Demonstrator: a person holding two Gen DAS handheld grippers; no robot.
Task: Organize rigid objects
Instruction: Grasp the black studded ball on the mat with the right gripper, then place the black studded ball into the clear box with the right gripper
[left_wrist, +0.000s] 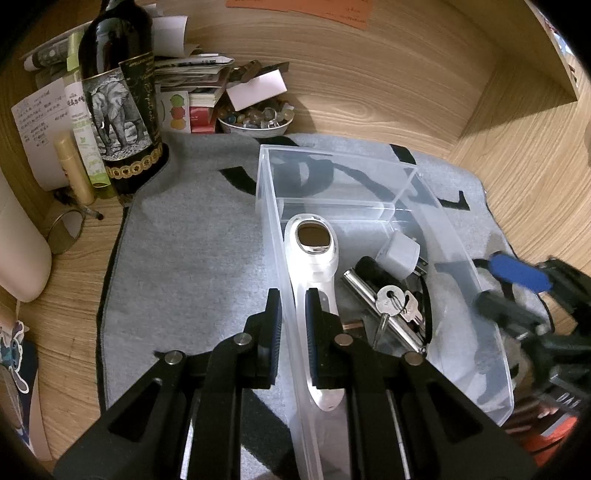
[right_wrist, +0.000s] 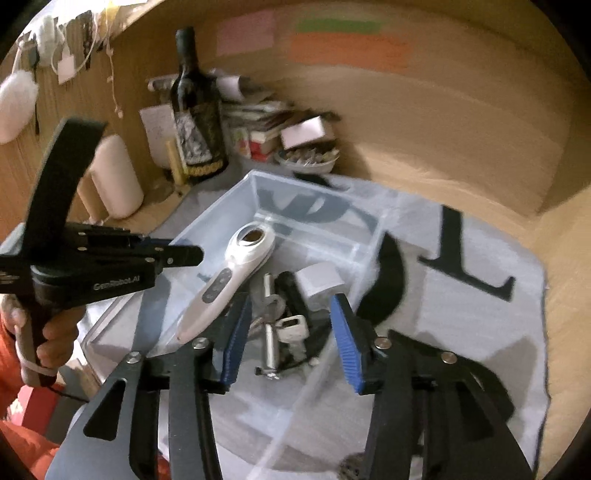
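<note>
Clear box: a rectangular bin of smooth transparent plastic with thin straight walls and an inner divider near its far end; it stands on the mat.
White device: a glossy, rounded handheld wand of hard plastic with an oval metal-rimmed window at its broad head, tapering to a slim tail; in the right wrist view three buttons show on its handle. It lies inside the box along the left wall.
Left gripper: black jointed frame, ribbed dark-blue pads, jaws a narrow gap apart — they straddle the box's left wall, one finger outside and one inside beside the device's handle; whether they actually pinch the wall I cannot tell.
Right gripper: jaws spread wide, bright-blue ribbed pads, holding nothing, hovering over the near part of the box.
Keys: flat silver metal, on a ring beside a shiny steel cylinder, in the box.
White adapter: small matte cube, right of the device's head.
Mat: grey felt-like cloth with bold black lettering.
Wine bottle: dark glass, elephant label, on the mat's far left corner.
Desk: wood-grain laminate.
</note>
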